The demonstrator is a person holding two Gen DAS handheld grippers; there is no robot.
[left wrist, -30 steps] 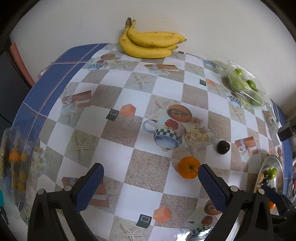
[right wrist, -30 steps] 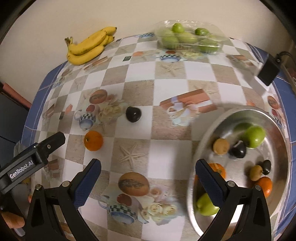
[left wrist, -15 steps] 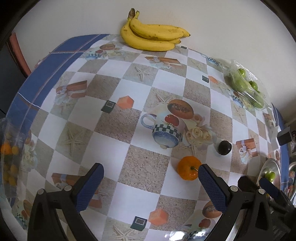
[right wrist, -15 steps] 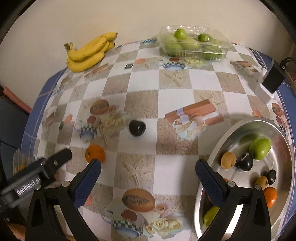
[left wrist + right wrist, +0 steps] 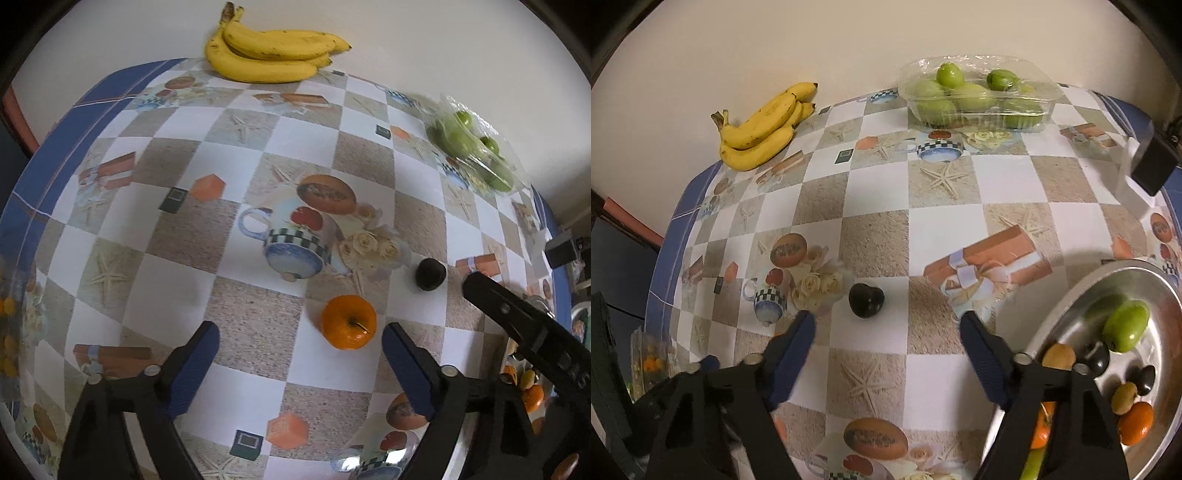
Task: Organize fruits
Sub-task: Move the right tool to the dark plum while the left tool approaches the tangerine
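Round orange tangerine (image 5: pixel 348 322) sits on checkered table (image 5: pixel 236 258) just ahead of the wide-open, empty left claw (image 5: pixel 299 345), dark plum (image 5: pixel 866 300) before the equally open, empty right claw (image 5: pixel 886 325); either round fruit could roll off if nudged off-centre.

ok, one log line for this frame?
left gripper: open, near orange mandarin | right gripper: open, facing dark plum | round steel tray: holds fruit

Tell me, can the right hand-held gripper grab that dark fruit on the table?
Probably yes. The right hand-held gripper is open and the dark plum lies just ahead between its fingers, with nothing in between.
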